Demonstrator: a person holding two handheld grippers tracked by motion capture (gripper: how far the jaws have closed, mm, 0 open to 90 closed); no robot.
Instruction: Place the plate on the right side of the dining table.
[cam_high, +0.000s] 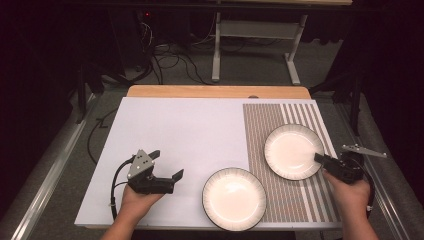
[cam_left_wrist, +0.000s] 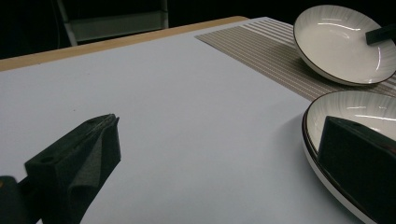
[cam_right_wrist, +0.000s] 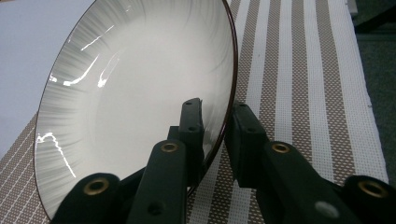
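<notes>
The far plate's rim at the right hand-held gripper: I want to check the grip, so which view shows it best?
The right gripper view: the far plate has its rim between the right hand-held gripper jaws, close up. The high view shows that plate whole but small, on the striped mat. The left gripper view shows it at a distance.

Left tongs (cam_high: 167, 165) gaping wide, held low, right tongs (cam_high: 320, 158) nearly closed, jaws level
</notes>
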